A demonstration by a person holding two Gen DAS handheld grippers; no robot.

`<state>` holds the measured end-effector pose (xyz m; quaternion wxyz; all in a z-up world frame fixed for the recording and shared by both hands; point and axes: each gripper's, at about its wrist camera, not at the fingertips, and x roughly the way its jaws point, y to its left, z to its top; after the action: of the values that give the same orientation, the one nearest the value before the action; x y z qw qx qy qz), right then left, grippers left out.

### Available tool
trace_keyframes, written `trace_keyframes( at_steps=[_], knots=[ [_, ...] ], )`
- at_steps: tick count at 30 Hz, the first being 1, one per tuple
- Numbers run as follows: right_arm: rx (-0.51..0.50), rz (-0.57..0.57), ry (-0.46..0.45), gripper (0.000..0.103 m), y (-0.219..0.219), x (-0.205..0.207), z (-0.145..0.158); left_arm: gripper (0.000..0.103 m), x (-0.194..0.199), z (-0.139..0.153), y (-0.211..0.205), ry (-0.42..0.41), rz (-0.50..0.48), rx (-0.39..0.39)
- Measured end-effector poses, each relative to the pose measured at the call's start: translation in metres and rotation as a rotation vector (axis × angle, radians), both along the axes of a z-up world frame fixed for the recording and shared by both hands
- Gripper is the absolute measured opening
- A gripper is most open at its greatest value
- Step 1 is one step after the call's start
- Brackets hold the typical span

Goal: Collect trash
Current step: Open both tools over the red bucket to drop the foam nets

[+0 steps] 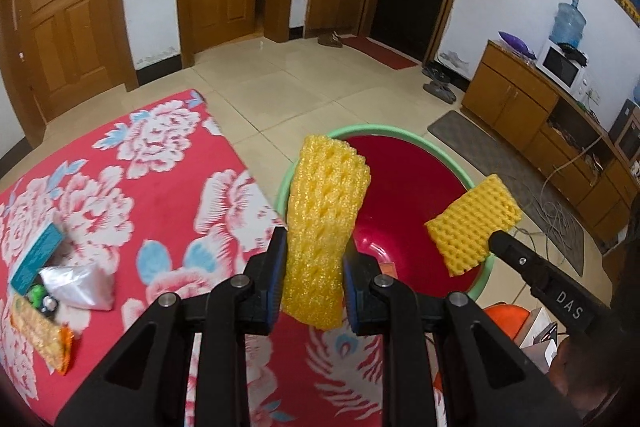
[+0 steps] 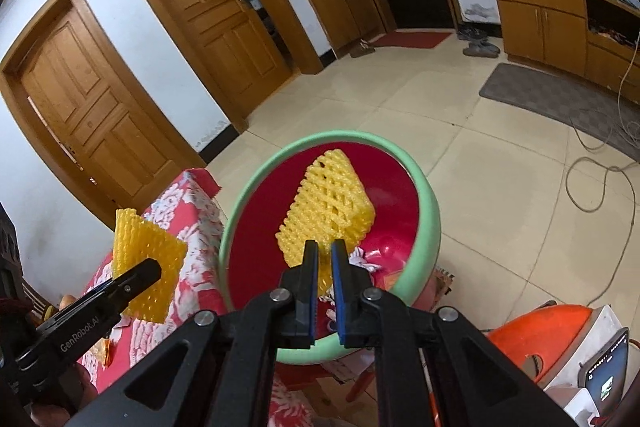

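Grippers both clamped: left gripper [image 1: 314, 255] on foam net [image 1: 324, 227], right gripper [image 2: 325, 251] on 2nd net [image 2: 326, 203], over basin [image 2: 428, 211]. Risk: light foam drifts past rim w/ early release.

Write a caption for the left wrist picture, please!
Left gripper and right gripper each hold yellow foam netting over a green-rimmed red basin.
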<state>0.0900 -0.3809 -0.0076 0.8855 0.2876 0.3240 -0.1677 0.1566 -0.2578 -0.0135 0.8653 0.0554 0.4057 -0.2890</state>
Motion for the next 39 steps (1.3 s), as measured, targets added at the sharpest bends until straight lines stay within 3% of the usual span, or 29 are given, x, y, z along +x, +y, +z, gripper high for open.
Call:
trace_keyframes(
  at_steps=[3, 8, 16, 23, 28, 39],
  knots=[
    [0.01, -0.012, 0.011, 0.012, -0.004, 0.0, -0.004, 0.024, 0.0, -0.003, -0.01, 0.003, -0.023, 0.001],
    [0.021, -0.022, 0.011, 0.018, -0.009, -0.003, -0.005, 0.046, -0.002, -0.006, -0.016, 0.003, -0.035, 0.003],
    [0.025, -0.016, -0.001, 0.023, -0.009, -0.009, -0.004, 0.058, -0.004, -0.003, -0.014, -0.008, -0.021, 0.003],
    [0.028, -0.004, -0.01, 0.031, -0.007, -0.012, 0.0, 0.059, -0.008, 0.003, -0.008, -0.016, -0.005, 0.0],
    [0.032, 0.007, -0.024, 0.055, -0.003, -0.016, 0.008, 0.059, -0.012, 0.006, 0.002, -0.011, 0.019, 0.003],
    [0.04, 0.05, -0.055, 0.068, 0.015, -0.021, 0.023, 0.059, -0.017, 0.011, 0.05, -0.003, 0.128, 0.001]
  ],
)
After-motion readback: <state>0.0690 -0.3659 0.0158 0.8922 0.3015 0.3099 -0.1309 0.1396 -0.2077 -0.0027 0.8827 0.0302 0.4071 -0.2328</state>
